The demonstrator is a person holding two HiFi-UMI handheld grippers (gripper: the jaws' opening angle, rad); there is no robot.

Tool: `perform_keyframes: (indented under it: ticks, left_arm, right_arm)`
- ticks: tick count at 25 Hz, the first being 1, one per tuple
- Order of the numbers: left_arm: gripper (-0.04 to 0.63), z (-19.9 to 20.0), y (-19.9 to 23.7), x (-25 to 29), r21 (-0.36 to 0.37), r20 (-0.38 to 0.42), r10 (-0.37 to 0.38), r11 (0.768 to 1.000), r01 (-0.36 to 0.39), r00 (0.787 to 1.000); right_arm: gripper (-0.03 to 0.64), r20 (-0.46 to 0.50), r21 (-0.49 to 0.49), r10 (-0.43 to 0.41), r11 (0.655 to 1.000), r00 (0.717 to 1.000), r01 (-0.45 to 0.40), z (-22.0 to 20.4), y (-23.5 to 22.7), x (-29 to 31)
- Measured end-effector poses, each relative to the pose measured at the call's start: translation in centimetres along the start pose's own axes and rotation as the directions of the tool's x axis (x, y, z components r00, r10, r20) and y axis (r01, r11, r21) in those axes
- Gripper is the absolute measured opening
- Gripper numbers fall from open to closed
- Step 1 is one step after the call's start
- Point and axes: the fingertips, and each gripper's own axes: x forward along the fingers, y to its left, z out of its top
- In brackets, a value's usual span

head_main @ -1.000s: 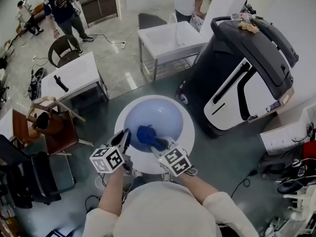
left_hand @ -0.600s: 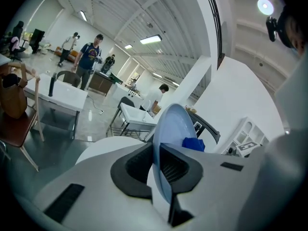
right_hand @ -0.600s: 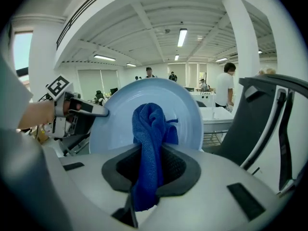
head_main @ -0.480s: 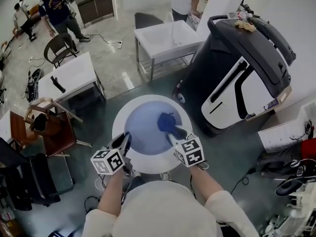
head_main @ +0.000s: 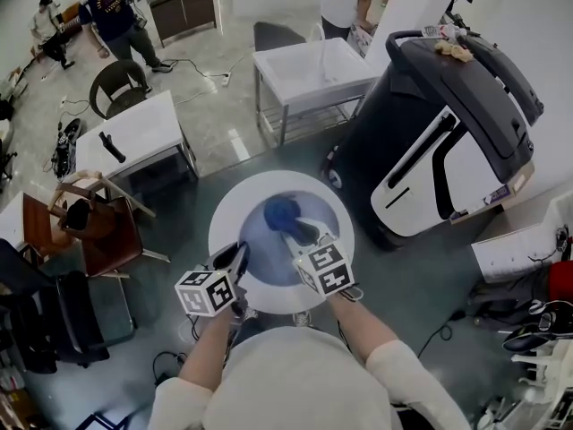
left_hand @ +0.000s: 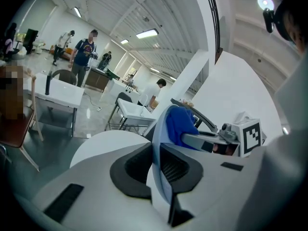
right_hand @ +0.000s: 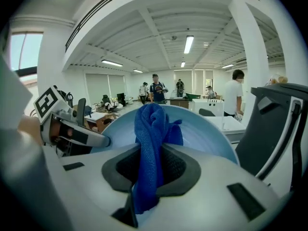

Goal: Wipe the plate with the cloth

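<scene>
Surface: round white table under both hands.
Left gripper: clamped on the rim of one blue plate – edge-on, hollow facing right.
Right gripper: pinching one blue cloth – long axis along the jaws, tip on the plate.

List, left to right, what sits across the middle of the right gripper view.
left gripper → blue cloth → person in a white shirt → black-and-white machine. The plate spans behind the cloth, so it is left out.

Glossy grey floor, white table, brown chair, ceiling strip lights
</scene>
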Motion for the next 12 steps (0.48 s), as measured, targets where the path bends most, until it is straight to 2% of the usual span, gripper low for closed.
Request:
perform_keyframes:
  ticks: [6,9,12]
  left_arm:
    - [0.049,1.1,1.3,-0.7,-0.019,0.034,0.022,1.000,-0.022,0.999]
    - [0.049,1.7,1.9,-0.8,-0.043,0.055,0.030,0.999,-0.027,0.998]
    - [0.049,2.0,2.3,-0.9,-0.050,0.066,0.031,0.998,-0.028,0.997]
  right_arm:
    - [0.092,-0.043,-0.016,0.100,0.995,0.994,-0.100,-2.3,4.5,0.4]
    - [0.091,-0.075,-0.009,0.107,0.994,0.991,-0.108,-4.0,4.8,-0.3]
    - [0.091,-0.097,0.004,0.081,0.997,0.992,-0.081,-5.1,3.8,-1.4]
